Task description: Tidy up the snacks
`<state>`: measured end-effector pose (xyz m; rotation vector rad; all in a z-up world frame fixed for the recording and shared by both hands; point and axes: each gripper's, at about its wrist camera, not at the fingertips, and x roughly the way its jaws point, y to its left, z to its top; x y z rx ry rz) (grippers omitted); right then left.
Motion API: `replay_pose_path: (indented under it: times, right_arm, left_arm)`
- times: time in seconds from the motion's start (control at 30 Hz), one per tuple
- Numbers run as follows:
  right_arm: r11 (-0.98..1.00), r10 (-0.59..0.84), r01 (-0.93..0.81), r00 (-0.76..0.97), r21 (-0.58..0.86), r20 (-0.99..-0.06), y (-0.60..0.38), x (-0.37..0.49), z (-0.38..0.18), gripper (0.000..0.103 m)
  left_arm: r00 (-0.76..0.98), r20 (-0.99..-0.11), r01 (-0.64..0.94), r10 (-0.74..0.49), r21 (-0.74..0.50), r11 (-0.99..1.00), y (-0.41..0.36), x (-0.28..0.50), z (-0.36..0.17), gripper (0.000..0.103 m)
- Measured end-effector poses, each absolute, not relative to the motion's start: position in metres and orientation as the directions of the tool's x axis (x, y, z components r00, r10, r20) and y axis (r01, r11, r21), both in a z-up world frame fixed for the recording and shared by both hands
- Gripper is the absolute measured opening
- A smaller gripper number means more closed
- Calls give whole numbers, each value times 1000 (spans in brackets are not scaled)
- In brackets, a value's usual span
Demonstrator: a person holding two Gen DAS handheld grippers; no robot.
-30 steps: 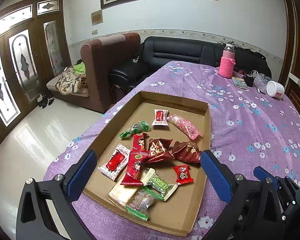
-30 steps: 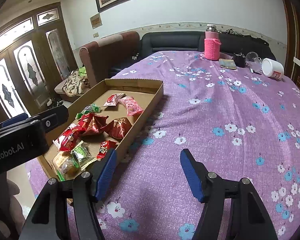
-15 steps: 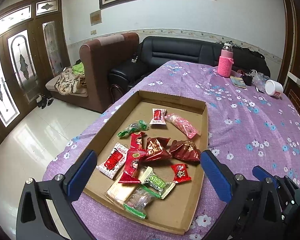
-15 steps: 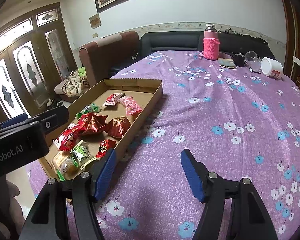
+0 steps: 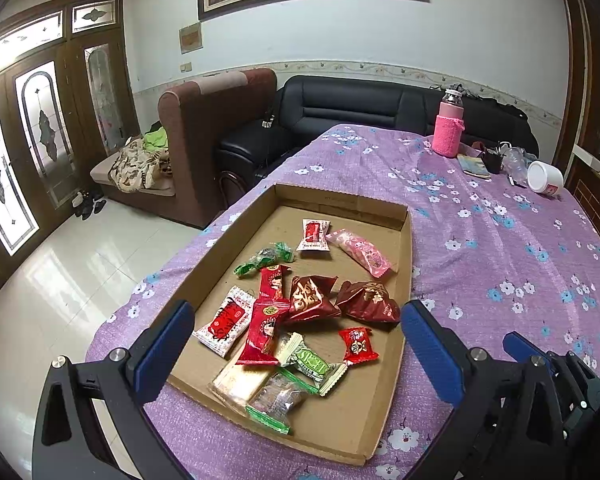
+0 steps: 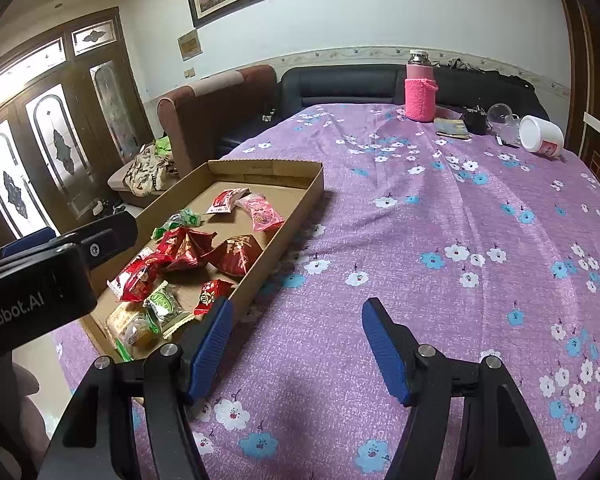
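A shallow cardboard tray [image 5: 405,264] lies on the purple flowered tablecloth and holds several wrapped snacks: dark red pyramid packs [image 5: 365,301], a pink pack [image 5: 360,250], a green candy [image 5: 265,257], red sachets [image 5: 265,327] and a small red pack [image 5: 357,345]. My left gripper [image 5: 296,340] is open and empty, above the tray's near end. My right gripper [image 6: 296,336] is open and empty over bare cloth, to the right of the tray [image 6: 296,216]. The left gripper's body [image 6: 40,280] shows in the right wrist view.
At the table's far end stand a bottle in a pink knitted sleeve [image 6: 420,88], a tipped white cup [image 6: 540,136], a small book [image 6: 454,128] and dark small items [image 6: 476,120]. Sofas [image 5: 360,108] stand beyond the table; tiled floor [image 5: 60,280] lies to the left.
Both grippers have drawn back and up slightly from the tray, so it sits a little lower and smaller in view. Jaws stay open; no snack has moved.
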<state>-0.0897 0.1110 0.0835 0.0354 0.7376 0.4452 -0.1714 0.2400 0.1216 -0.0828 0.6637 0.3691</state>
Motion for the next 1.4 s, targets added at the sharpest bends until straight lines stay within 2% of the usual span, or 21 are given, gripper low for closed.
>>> replay_pose_path:
  times: [1.4]
  right_arm:
    - [907,400,-386,666,168,-630,115,-103,90,75]
  left_arm:
    - [736,-604,-355,305,40,934,235,-181,131,103]
